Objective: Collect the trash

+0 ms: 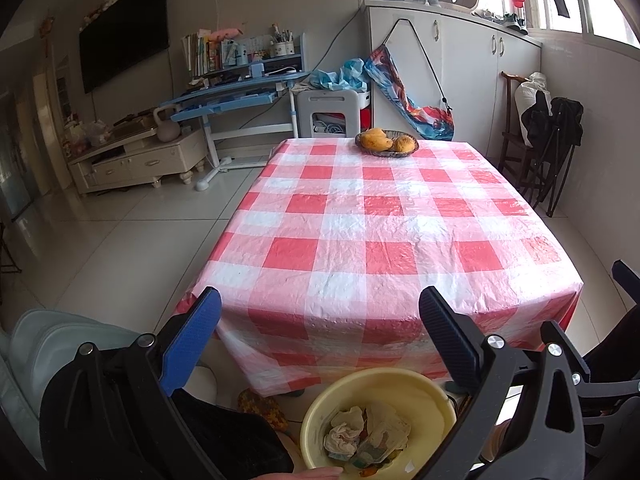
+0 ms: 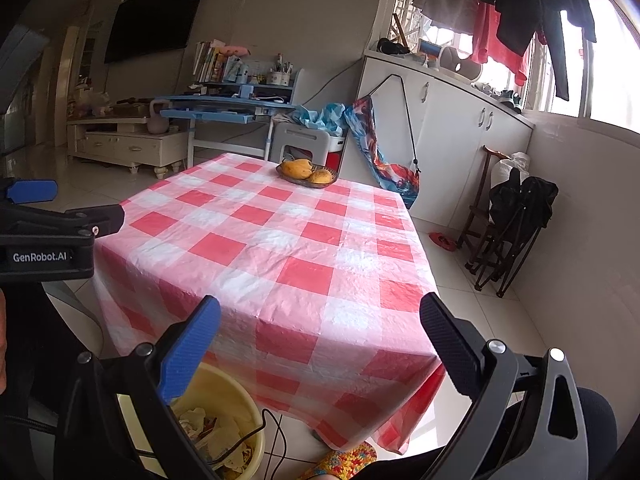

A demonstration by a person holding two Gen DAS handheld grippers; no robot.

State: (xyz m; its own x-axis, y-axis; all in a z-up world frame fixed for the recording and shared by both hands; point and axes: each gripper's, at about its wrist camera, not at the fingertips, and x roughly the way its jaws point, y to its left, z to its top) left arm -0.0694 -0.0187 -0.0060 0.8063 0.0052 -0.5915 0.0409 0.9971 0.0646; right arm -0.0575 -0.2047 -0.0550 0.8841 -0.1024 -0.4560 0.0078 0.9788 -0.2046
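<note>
Both the left gripper [image 1: 320, 336] and right gripper [image 2: 320, 340] hang wide apart and empty; crumpled trash [image 1: 362, 434] already fills the yellow basin [image 1: 432, 396] at six o'clock, the checked table [image 1: 384, 220] bears only a fruit basket [image 1: 387, 143] at twelve, so collecting looks nearly done.

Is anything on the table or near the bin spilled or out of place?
Nothing stands out. The checked tablecloth carries only a fruit bowl, upright at the far end. The crumpled trash lies inside the yellow bin on the floor. Both claws, left and right, are open and empty.
</note>
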